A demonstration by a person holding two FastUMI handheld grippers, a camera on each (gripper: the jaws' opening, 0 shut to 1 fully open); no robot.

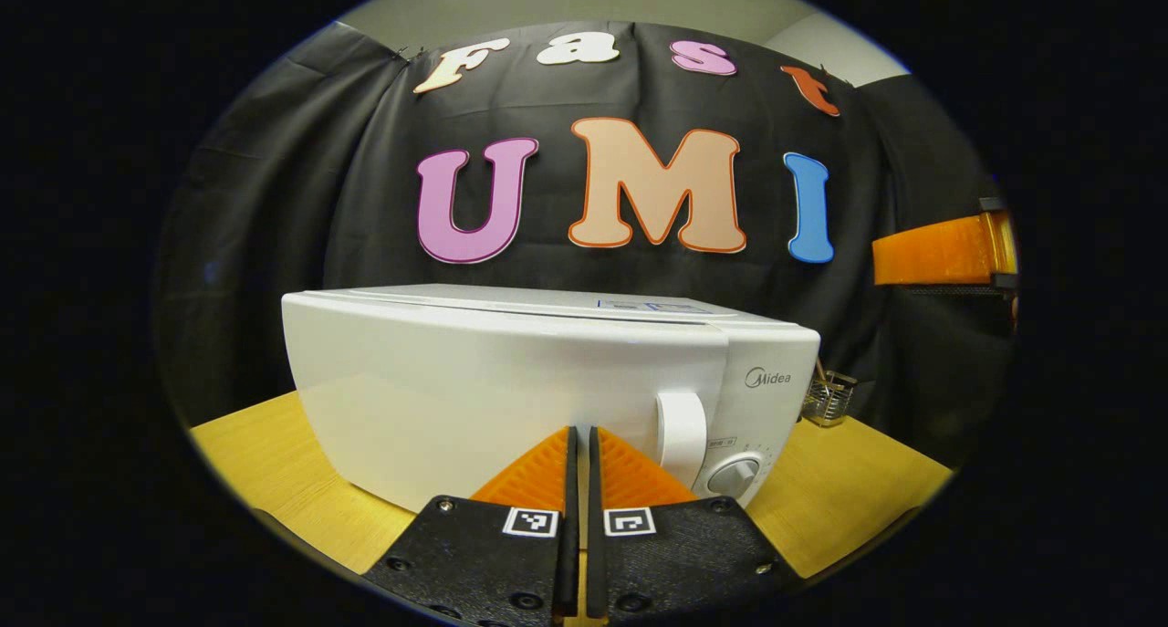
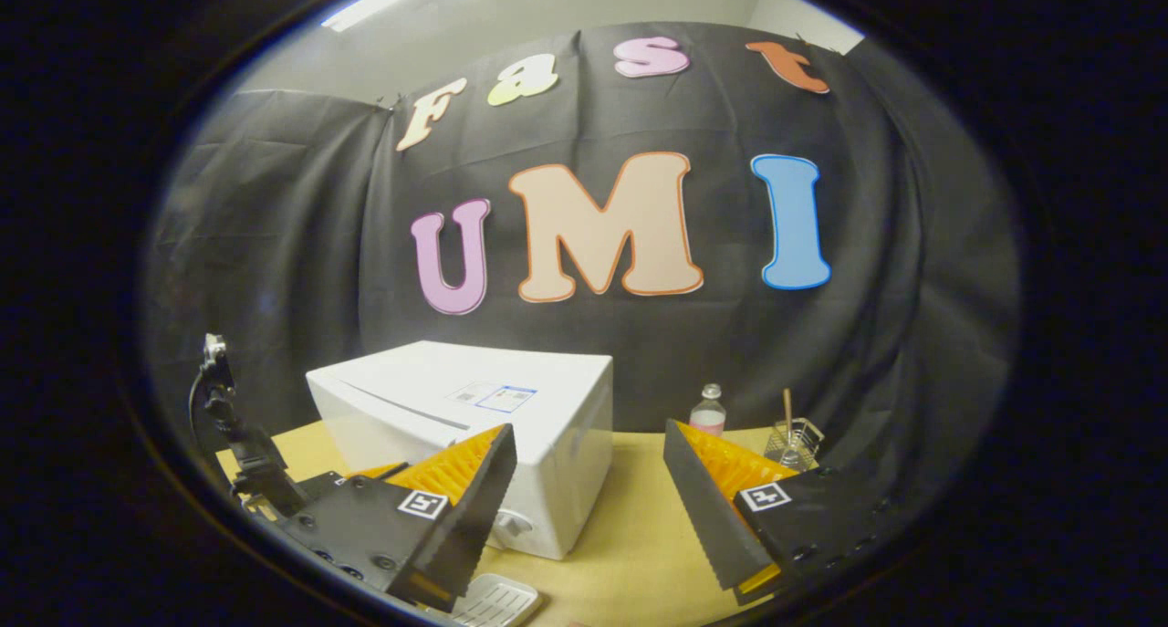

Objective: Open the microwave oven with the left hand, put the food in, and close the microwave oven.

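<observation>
Left gripper first: in the left gripper view its 2 fingers sit nearly together with just a thin slit between them, nothing held, pointing straight at the microwave; the door is closed, smooth glossy white plastic with rounded corners, standing on a light wood-grain table. You get the curved white handle just right of the fingertips and a round dial under it; the "Midea" logo reads clearly on the control panel, while the small print by the dial is too tiny to read. A wire basket sits on the table past the microwave's right side; far right there's part of the other gripper.

Right gripper view: the right gripper is spread wide, holding nothing, ridged pads facing each other; the microwave shows from its top and side corner here, with a sticker on top I can't read. This angle adds a clear plastic bottle beside the wire basket with a stick standing in it, plus a white slatted thing at the bottom edge; can't tell what that is.
</observation>
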